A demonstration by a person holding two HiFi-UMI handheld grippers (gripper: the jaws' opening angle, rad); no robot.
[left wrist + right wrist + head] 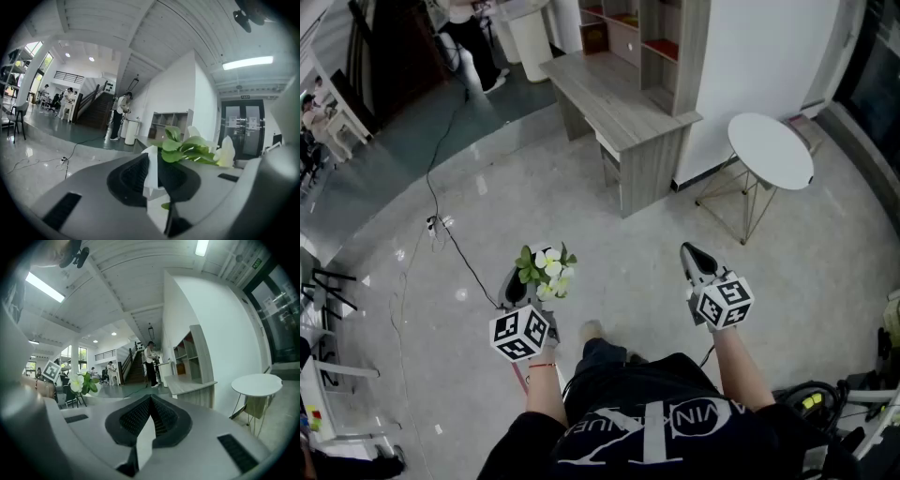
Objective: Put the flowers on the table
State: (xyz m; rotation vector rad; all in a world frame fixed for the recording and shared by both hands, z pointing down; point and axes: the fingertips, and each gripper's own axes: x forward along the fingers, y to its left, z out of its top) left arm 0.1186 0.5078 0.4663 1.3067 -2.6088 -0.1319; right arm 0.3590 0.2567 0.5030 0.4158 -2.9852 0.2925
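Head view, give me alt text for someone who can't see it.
From above, a person holds white flowers in the left gripper; the right gripper is shut and empty. A wooden desk and a round white table stand ahead.

Both forearms reach forward, nearly level. The left gripper (517,284) clamps the flowers (547,271); the right gripper (693,257) is closed and empty.

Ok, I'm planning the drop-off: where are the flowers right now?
Head view, lower left: the flowers are held in the left gripper over the floor, far from the round white table at upper right.
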